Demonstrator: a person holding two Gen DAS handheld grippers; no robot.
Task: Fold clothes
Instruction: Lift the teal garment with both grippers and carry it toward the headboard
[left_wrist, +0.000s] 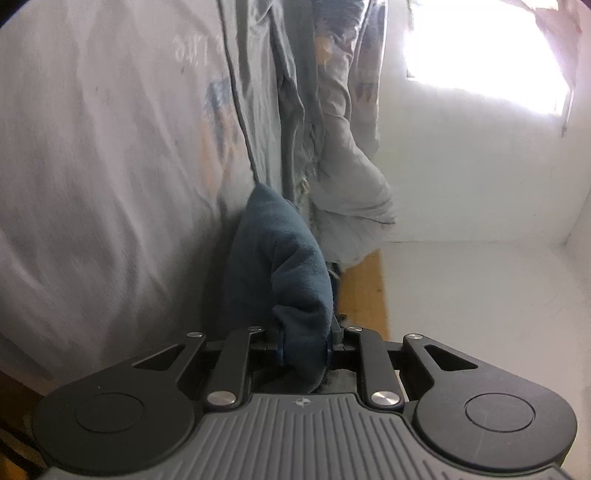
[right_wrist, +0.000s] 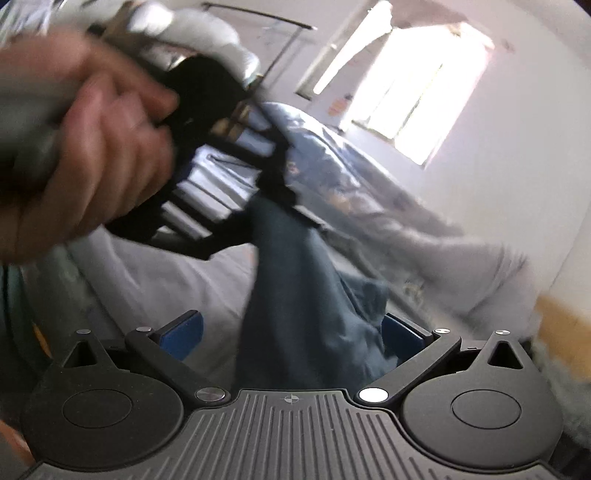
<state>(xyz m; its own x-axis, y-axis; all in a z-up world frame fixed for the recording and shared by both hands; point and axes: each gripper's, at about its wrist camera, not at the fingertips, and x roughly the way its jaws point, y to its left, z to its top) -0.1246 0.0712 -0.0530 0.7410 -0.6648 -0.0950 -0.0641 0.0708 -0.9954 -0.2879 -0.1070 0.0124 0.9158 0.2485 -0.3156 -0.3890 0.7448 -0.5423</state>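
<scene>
White walls and a bright window (right_wrist: 413, 96) frame the workspace; a bed with a pale grey sheet (left_wrist: 92, 184) and a crumpled patterned quilt (right_wrist: 332, 177) serves as the folding surface. A strip of yellowish wood (left_wrist: 364, 291), probably the bed frame, shows beside the quilt.

Garment: a dark teal-blue piece of soft cloth (left_wrist: 277, 266), type not identifiable. It is off the sheet, suspended between the two tools and above the bed.

Left gripper (left_wrist: 304, 347): jaws drawn narrow and clamped on a bunched edge of the cloth, which bulges forward out of the fingers. In the right wrist view this tool appears in the upper left, held by the person's left hand (right_wrist: 92, 147), with the cloth hanging down from its tip. That high grip lets the fabric drape under its own weight so the edges can be found.

Right gripper (right_wrist: 291, 332): jaws spread wide, blue pads (right_wrist: 184, 332) visible on both sides. The hanging cloth passes between the fingers, closer to the right pad, but is not pinched.

Judgement: the step in hand is securing a second hold lower on the garment. Closing on a single edge rather than a bundle would matter, since bunched layers would spoil a flat fold. Motion blur limits finer detail.
</scene>
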